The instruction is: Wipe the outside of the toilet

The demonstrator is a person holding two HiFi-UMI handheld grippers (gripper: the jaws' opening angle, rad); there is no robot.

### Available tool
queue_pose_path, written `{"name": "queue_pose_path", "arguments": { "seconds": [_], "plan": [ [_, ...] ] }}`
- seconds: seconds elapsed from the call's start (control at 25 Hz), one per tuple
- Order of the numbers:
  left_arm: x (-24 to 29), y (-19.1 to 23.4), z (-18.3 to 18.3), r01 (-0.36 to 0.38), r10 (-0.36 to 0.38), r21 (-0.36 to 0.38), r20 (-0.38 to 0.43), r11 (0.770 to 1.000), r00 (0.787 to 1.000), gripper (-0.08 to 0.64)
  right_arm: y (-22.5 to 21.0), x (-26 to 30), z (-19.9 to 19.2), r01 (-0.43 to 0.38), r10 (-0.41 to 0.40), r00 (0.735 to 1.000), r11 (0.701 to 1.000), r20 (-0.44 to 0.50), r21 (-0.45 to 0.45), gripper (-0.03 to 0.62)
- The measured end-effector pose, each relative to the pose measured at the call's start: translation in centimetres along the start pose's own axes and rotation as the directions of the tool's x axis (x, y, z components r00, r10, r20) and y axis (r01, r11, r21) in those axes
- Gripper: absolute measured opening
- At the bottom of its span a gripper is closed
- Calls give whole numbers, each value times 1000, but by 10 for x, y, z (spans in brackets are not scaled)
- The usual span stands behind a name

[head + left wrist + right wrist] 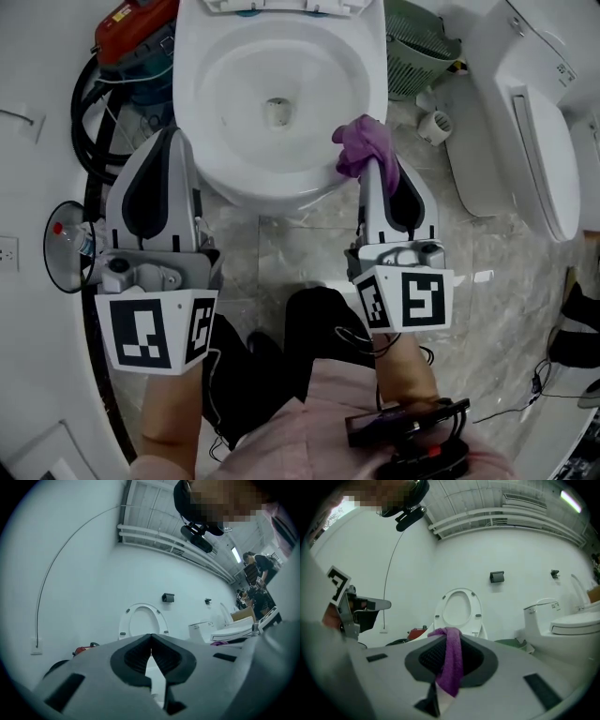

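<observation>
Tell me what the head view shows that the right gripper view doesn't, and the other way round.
Only the head view shows the inside of the toilet bowl from above, the marble floor and the person's dark trousers. Only the right gripper view shows the black wall fixture and the ceiling pipes. Both show the purple cloth clamped in the right gripper, and a second toilet off to the right.

The left hand-held gripper points forward, its jaws closed on nothing. The right hand-held gripper pinches a purple cloth.
</observation>
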State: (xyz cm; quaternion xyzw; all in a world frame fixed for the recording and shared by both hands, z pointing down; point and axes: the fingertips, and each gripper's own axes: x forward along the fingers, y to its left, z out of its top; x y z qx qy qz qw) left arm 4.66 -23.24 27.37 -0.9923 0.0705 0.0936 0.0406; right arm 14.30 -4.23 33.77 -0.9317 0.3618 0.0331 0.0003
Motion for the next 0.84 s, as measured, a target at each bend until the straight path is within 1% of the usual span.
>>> {"name": "queue_pose_path", "arguments": {
  "seconds": [0.2, 0.52, 0.84],
  "plan": [
    [-1, -3, -1, 7, -7, 3, 2, 1000, 1000, 8, 4, -2, 5, -9, 9, 1000, 1000, 15, -14, 60],
    [1, -10, -2, 18, -18, -5, 3, 1000, 1000, 8, 6, -1, 3, -15, 15, 1000, 1000, 14, -22, 60],
    [-1, -8, 1, 18, -18, 0, 11, 1000, 1000, 8, 12, 0, 9, -24, 25, 999, 999, 27, -42, 60]
  ]
}}
